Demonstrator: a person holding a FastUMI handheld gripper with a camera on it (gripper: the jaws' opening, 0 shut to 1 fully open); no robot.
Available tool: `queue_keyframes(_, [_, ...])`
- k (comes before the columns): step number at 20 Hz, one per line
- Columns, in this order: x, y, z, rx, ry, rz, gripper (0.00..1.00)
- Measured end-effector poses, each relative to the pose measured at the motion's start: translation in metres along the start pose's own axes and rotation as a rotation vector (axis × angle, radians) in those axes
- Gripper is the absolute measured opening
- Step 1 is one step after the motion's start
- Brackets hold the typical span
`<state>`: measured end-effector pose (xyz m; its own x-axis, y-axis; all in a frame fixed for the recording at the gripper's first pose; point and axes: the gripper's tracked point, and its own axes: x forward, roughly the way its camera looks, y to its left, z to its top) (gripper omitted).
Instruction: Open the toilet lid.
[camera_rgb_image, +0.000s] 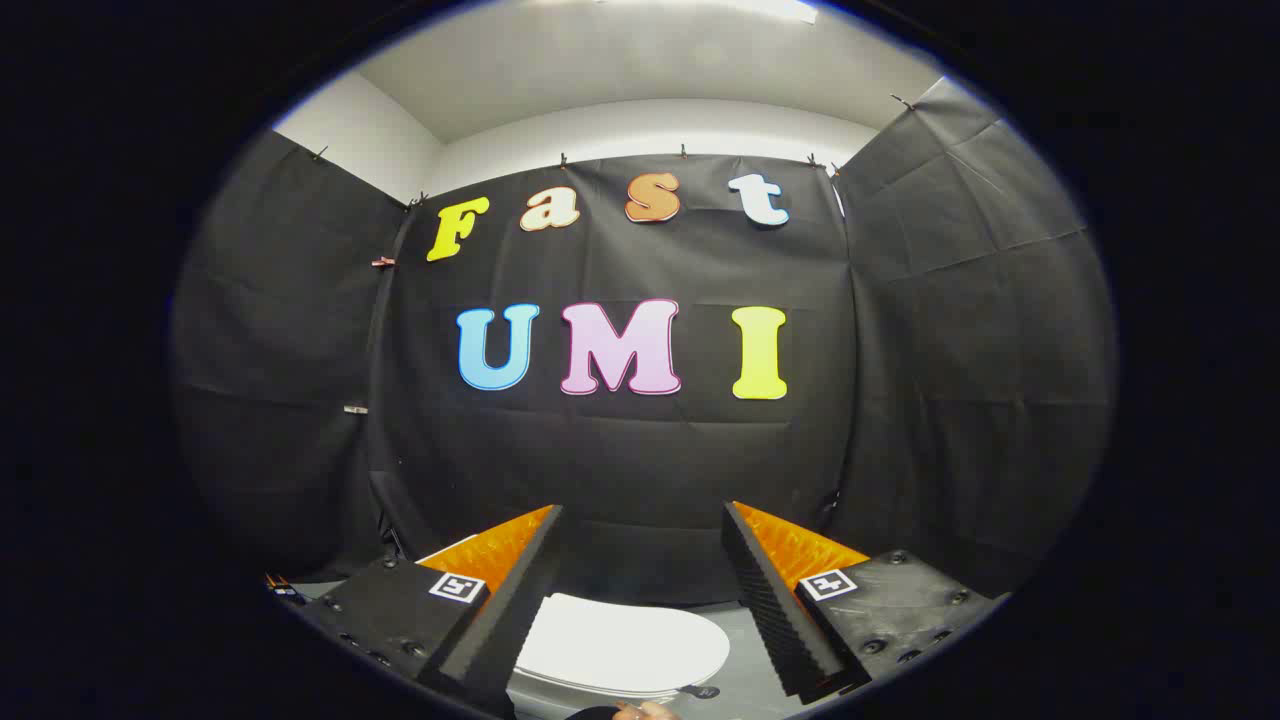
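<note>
Booth wall (640, 460): black cloth hung by clips from a pale upper wall, forming a back panel and two side panels that fold inward; it takes up most of the scene beyond the tool. Above it, a white ceiling (640, 60) with a bright strip of light at its far end.

Floor (745, 680): grey, visible in a narrow band at the foot of the cloth, around the toilet.

Toilet lid (620, 645): white, oval, lying flat and closed over the seat, whose thin rim shows just beneath its near edge. It lies low between the two fingers and slightly beyond them, closer to the left finger, which covers its left end. A small dark fitting lies on the floor just beside the lid's right end.

Tool (640, 525): two ridged fingers (765, 590) spread wide apart, with nothing between them and no contact with the lid; each finger carries a small square marker on its base. The tips point at the lower part of the back cloth, above the lid.
</note>
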<state>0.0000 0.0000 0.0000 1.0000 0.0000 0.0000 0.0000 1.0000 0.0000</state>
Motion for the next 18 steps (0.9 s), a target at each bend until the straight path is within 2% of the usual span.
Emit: queue_keyframes(18, [-0.0031, 0.0050, 0.0064, -0.012, -0.013, 0.013, 0.98])
